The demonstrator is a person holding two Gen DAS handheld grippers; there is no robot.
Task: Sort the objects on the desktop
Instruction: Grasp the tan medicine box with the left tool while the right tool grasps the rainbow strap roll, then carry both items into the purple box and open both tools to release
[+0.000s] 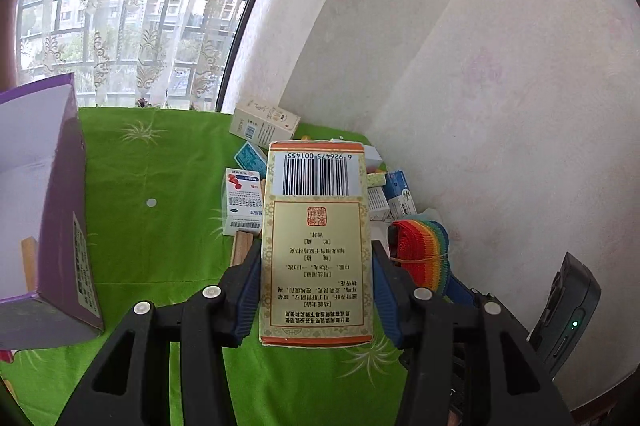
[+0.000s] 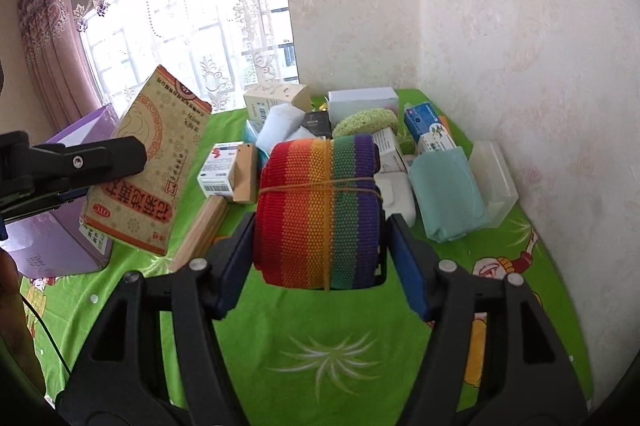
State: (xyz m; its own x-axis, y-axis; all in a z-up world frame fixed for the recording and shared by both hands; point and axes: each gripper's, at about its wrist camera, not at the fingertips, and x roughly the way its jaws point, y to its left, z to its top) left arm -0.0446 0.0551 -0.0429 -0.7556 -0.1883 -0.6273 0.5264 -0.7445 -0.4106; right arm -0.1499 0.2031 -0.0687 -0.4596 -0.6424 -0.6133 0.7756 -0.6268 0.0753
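Right gripper (image 2: pixel 320 246) clamps a rainbow strap roll (image 2: pixel 318 209) above the green tablecloth (image 2: pixel 328 346); boxes (image 2: pixel 362 101) piled far behind.

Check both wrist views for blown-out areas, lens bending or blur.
Left wrist: window bright yet readable, its bars bowed by the fisheye; medicine box barcode sharp. Right wrist: window panes washed to white; rainbow strap roll weave crisp; dark corners in both.

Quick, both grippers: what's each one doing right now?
Left gripper: closed on the yellow medicine box.
Right gripper: closed on the rainbow strap roll.
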